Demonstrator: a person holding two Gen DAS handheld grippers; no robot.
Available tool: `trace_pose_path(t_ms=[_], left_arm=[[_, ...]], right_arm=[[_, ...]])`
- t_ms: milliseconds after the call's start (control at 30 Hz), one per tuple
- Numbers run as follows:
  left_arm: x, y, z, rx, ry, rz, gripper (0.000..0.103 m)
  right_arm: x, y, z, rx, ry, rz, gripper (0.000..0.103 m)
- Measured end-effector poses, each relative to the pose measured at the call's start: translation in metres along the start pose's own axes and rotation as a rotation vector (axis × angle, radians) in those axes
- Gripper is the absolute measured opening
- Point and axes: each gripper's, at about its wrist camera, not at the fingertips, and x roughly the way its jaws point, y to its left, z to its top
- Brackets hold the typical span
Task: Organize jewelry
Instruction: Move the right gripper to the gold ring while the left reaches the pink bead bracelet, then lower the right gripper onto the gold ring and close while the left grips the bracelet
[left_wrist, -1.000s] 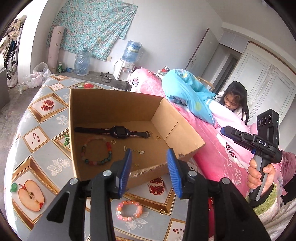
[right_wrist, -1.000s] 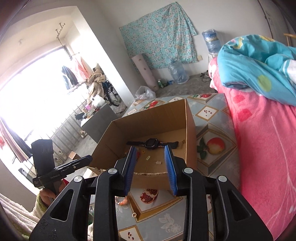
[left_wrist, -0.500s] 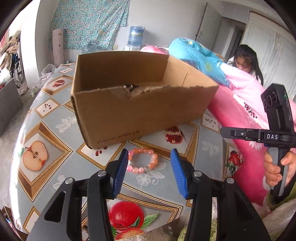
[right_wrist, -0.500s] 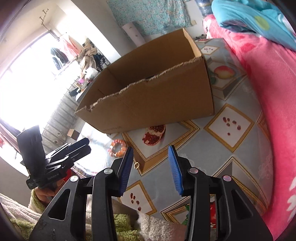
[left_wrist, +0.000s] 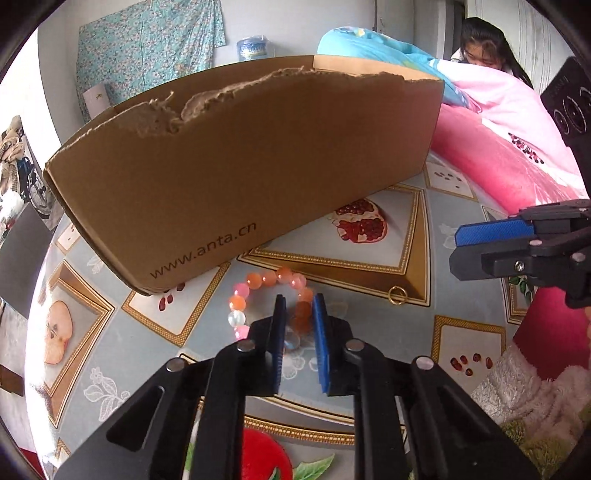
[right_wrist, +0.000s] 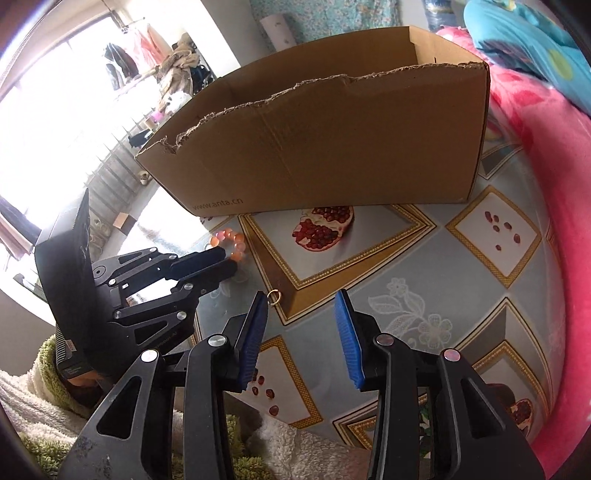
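1. Two hand-held grippers work low over the table (left_wrist: 458, 306); the left hand-held gripper (left_wrist: 298, 314) is closing on the bead bracelet (left_wrist: 273, 280), its near-right beads between the pads.
2. Right hand-held gripper (right_wrist: 301, 317), jaws apart and empty, has the gold ring (right_wrist: 274, 295) just far-left of it, near the box (right_wrist: 332, 147).

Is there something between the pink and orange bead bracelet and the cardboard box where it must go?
Only the box's own near wall: it stands upright between the bracelet on the table and the inside, so the bracelet must be lifted over the torn top edge. The left tongs are closing on its beads.
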Motion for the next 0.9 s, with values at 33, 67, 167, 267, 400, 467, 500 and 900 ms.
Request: trace_pose_path(t_ms=[33, 67, 167, 267, 400, 467, 500, 900], left_arm=[[0.000, 0.002, 0.000, -0.007, 0.001, 0.004, 0.010], [-0.001, 0.004, 0.001, -0.012, 0.002, 0.012, 0.010], [-0.002, 0.012, 0.000, -0.050, 0.008, 0.031, 0.010], [-0.003, 0.021, 0.000, -0.093, 0.012, 0.028, 0.009], [-0.005, 0.022, -0.001, -0.108, 0.009, 0.027, 0.009], [-0.005, 0.021, -0.001, -0.103, 0.008, 0.030, 0.010], [-0.005, 0.021, -0.001, -0.104, 0.007, 0.030, 0.010], [-0.002, 0.021, 0.000, -0.105, -0.001, 0.019, 0.010]], right_arm=[[0.001, 0.001, 0.000, -0.011, -0.001, -0.002, 0.037], [0.002, 0.003, 0.001, -0.024, -0.001, -0.005, 0.037], [0.006, 0.008, 0.004, -0.061, -0.003, -0.006, 0.036], [0.011, 0.016, 0.002, -0.103, -0.001, -0.009, 0.034], [0.019, 0.028, 0.006, -0.167, 0.008, -0.032, 0.030], [0.024, 0.034, 0.006, -0.206, 0.013, -0.056, 0.030], [0.026, 0.036, 0.005, -0.225, 0.016, -0.071, 0.029], [0.041, 0.046, -0.006, -0.332, 0.058, -0.151, 0.019]])
